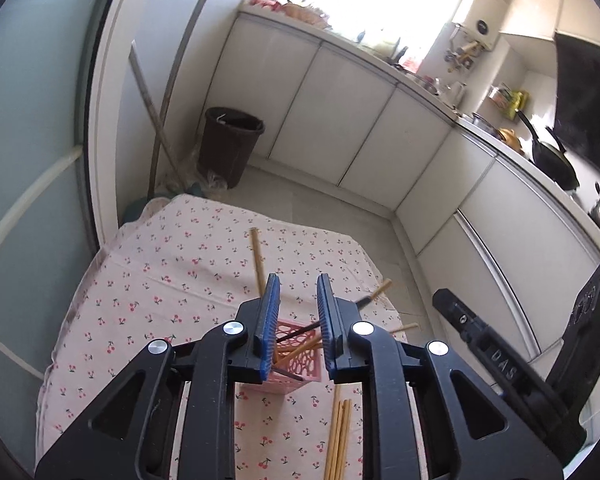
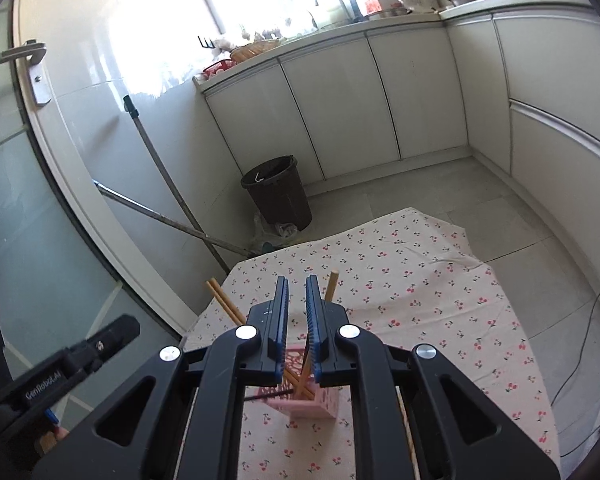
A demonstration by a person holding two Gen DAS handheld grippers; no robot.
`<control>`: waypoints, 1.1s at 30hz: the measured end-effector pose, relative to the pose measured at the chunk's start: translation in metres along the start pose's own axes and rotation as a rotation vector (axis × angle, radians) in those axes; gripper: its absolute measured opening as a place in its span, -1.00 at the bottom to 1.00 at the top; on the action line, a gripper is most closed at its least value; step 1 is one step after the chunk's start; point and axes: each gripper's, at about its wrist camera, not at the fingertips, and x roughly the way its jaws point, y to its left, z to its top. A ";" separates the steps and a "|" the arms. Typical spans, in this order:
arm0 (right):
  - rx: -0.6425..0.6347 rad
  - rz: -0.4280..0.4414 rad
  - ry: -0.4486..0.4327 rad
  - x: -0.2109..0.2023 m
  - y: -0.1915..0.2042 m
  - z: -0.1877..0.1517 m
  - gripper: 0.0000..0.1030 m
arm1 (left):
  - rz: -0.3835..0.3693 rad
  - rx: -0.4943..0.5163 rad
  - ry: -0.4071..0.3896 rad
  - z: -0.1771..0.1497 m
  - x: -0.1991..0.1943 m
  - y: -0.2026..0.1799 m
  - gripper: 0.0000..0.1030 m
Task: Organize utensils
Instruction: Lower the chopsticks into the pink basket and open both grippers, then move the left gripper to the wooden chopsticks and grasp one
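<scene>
Several chopsticks [image 1: 290, 354] leaned in pink holder [image 1: 300, 372] on cherry-print cloth [image 1: 172, 272]; loose bundle [image 1: 339, 436] lay just beside it. Left gripper [image 1: 298, 308] slightly parted, empty. Right gripper [image 2: 297, 306] nearly closed, empty. Sticks likely light, stiff, prone to rolling; grab mid-length.

Right gripper [image 2: 297, 292] empty, jaws slightly apart — above pink holder [image 2: 324, 402] with chopsticks [image 2: 224, 304].

Both wrist fisheyes look steeply down along their own fingers, close above the cherry-print tablecloth [image 1: 188, 264] [image 2: 420, 280]. Both frame the pink utensil holder [image 1: 300, 372] [image 2: 320, 404], dark bin [image 1: 230, 144] [image 2: 278, 192] and white cabinets [image 1: 340, 120] [image 2: 340, 100], from slightly different sides.
</scene>
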 end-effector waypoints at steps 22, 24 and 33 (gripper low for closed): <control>-0.081 -0.211 0.060 -0.064 -0.048 -0.086 0.15 | 0.156 0.249 0.059 -0.103 -0.004 -0.039 0.41; -0.076 -0.227 0.067 -0.065 -0.051 -0.091 0.20 | 0.158 0.252 0.070 -0.109 -0.003 -0.039 0.44; -0.024 -0.300 0.089 -0.071 -0.078 -0.109 0.55 | 0.162 0.268 0.089 -0.128 -0.005 -0.041 0.74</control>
